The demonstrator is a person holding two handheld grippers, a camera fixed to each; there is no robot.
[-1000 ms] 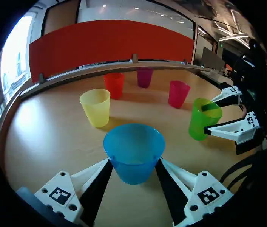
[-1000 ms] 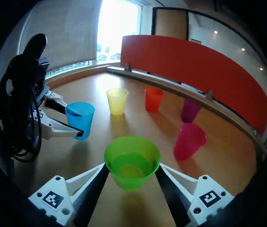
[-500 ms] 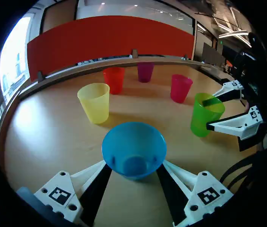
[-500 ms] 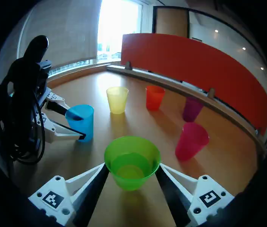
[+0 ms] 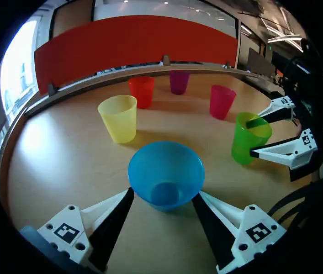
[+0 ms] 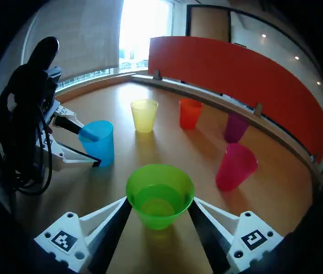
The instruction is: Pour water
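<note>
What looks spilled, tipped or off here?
Nothing stands out. No spill shows on the table. The green cup, holding water, sits level in the right gripper; the blue cup in the left gripper looks empty.

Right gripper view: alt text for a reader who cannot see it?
The right gripper clamps a green cup of liquid in its jaws; at left, the left gripper holds a blue cup. Yellow, orange, purple and pink cups stand on the wooden table.
</note>
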